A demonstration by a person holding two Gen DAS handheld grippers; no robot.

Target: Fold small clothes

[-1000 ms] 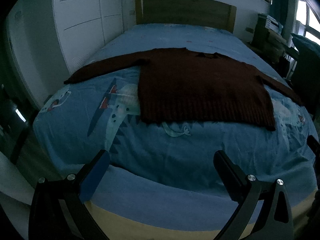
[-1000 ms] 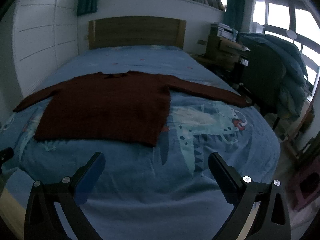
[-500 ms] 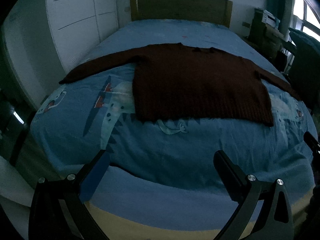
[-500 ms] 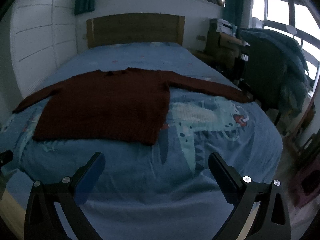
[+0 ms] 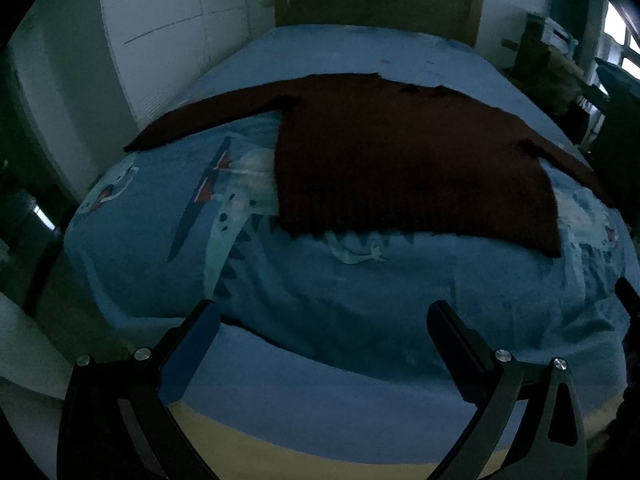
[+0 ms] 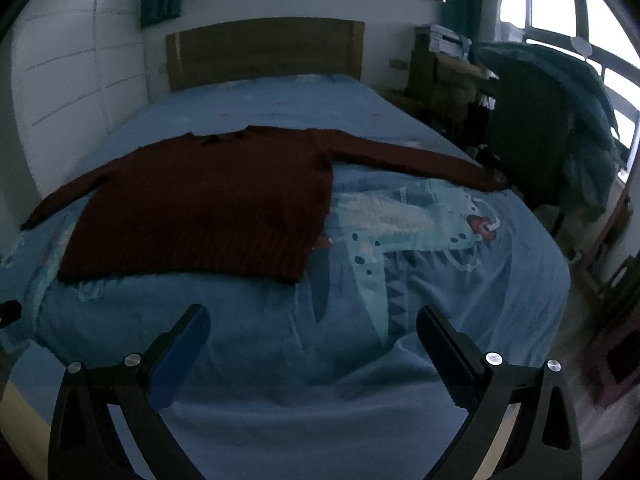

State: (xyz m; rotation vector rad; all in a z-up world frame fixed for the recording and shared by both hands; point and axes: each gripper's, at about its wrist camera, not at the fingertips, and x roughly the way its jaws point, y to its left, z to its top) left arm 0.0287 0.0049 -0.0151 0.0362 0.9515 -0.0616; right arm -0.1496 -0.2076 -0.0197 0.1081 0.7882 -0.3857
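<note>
While the bed (image 5: 304,304) fills both views, the dark red sweater (image 5: 400,160) lies flat across its middle, sleeves spread, no fold made yet, so the whole task is left. My left tongs (image 5: 324,320) and right tongs (image 6: 312,320) hang over the near edge, well apart from the sweater, spread wide, holding and touching nothing.

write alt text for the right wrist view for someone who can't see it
A dark red sweater lies flat, sleeves spread, on a bed with a blue cartoon-print cover. The open right gripper hovers empty near the bed's foot; a wooden headboard stands behind.
</note>
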